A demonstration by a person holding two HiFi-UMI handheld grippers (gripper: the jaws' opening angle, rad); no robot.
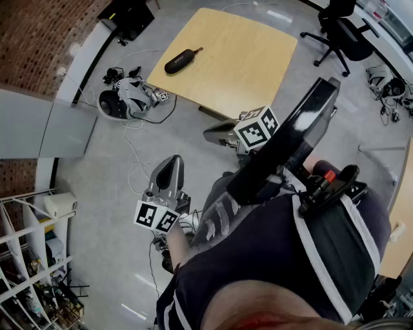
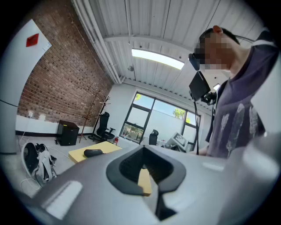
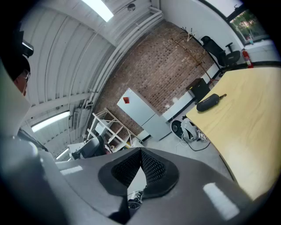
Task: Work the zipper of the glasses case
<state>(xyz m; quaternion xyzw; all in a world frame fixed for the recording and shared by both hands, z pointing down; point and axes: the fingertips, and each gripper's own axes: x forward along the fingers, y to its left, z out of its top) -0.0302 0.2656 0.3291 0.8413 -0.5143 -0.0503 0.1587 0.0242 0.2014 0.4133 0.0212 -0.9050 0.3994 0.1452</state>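
Observation:
The black glasses case [image 1: 182,60] lies closed on the far left part of the wooden table [image 1: 245,58], with its zipper pull pointing right. Both grippers are held near the person's body, well short of the table. My left gripper [image 1: 172,161] hangs over the floor with its jaws shut on nothing. My right gripper [image 1: 211,134] is near the table's front edge, also shut and empty. The left gripper view shows the case [image 2: 93,152] far off on the table [image 2: 105,148], beyond my shut left gripper [image 2: 142,150]. In the right gripper view the case [image 3: 208,102] lies far ahead of my shut right gripper [image 3: 140,152].
A grey bag with cables [image 1: 128,97] lies on the floor left of the table. A black office chair [image 1: 342,29] stands at the back right, a black cabinet [image 1: 129,13] by the brick wall. A white rack [image 1: 29,271] stands at the lower left.

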